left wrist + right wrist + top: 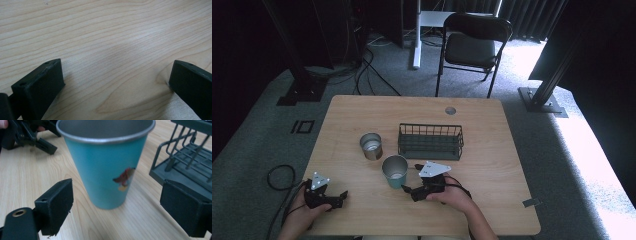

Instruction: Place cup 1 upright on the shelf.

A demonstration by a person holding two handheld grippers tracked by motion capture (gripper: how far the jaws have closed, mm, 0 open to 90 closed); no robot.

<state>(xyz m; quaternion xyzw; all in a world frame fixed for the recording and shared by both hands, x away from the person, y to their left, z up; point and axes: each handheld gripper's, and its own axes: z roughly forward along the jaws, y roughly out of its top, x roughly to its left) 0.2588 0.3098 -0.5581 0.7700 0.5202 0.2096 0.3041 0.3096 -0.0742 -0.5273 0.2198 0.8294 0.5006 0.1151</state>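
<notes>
High view: teal cup (pixel 395 171) mid-table, steel cup (pixel 371 146) behind-left of it, rack (pixel 430 141) behind-right. Right gripper (pixel 410 178) just right of the cup, left gripper (pixel 343 197) well left.
Left gripper view: jaws wide apart over bare table (pixel 105 37), holding nothing.
Right gripper view: jaws wide apart, teal cup between, untouched; rack to its right.

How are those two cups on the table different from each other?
The teal-sided metal cup has a small picture printed on its side; the bare silver metal cup is plain steel. The teal cup looks taller and tapers towards its base; the silver cup looks shorter and straighter. The teal cup stands nearer the person, the silver one farther back and left. Both stand upright, open-topped, on the wooden table.
</notes>
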